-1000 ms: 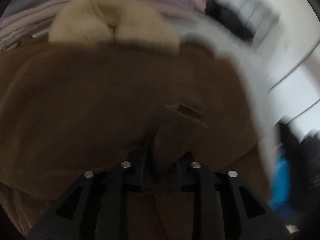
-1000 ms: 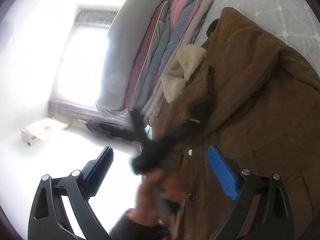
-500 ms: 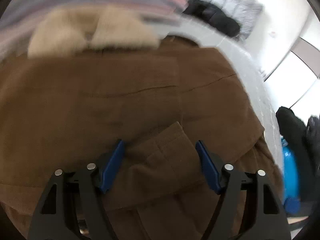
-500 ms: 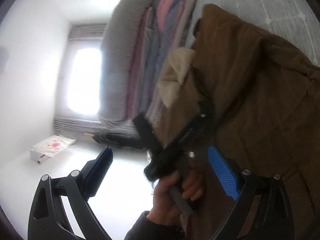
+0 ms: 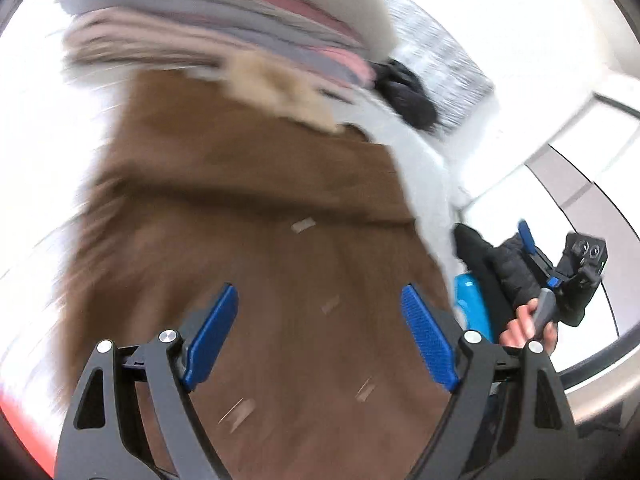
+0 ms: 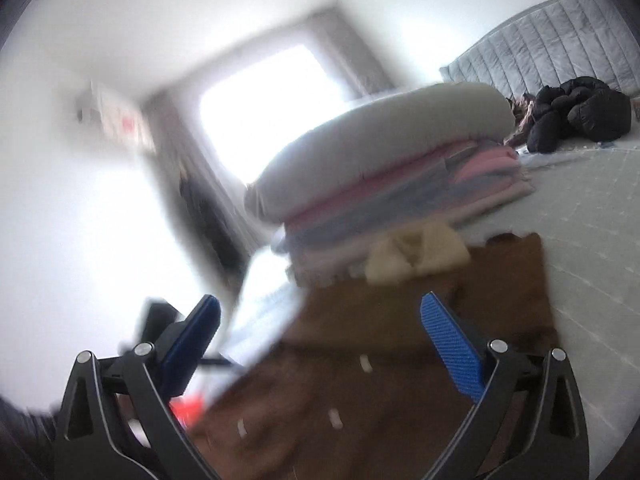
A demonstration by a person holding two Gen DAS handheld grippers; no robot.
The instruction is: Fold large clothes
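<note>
A big brown coat (image 5: 256, 240) is spread flat on a bed (image 6: 592, 240), and its lower part lies near the bed's near edge. A fluffy cream collar (image 6: 416, 252) is seen at the far end of the coat, touching a stack of folded clothes (image 6: 400, 184). The stack is made of pink, grey and pale layers, with a thick grey-white roll on top. Small pale tags are dotted over the brown cloth. The left gripper (image 5: 320, 344) is held over the coat with its blue pads wide apart; its jaws have just been opening, and nothing is caught between them, only the coat lying below. The right gripper (image 6: 320, 344) is also held wide, with nothing gripped, and the coat and the side edge of the bed are seen past its pads. In the left view the right gripper is also seen, off the side edge of the bed, with a hand (image 5: 528, 324) wrapped around its handle. A black puffy jacket (image 6: 580, 112) is piled at the far end of the bed, by a grey padded headboard (image 6: 560, 44). A bright window (image 6: 272, 104) is seen in the far wall. Much of both views is blurred.
</note>
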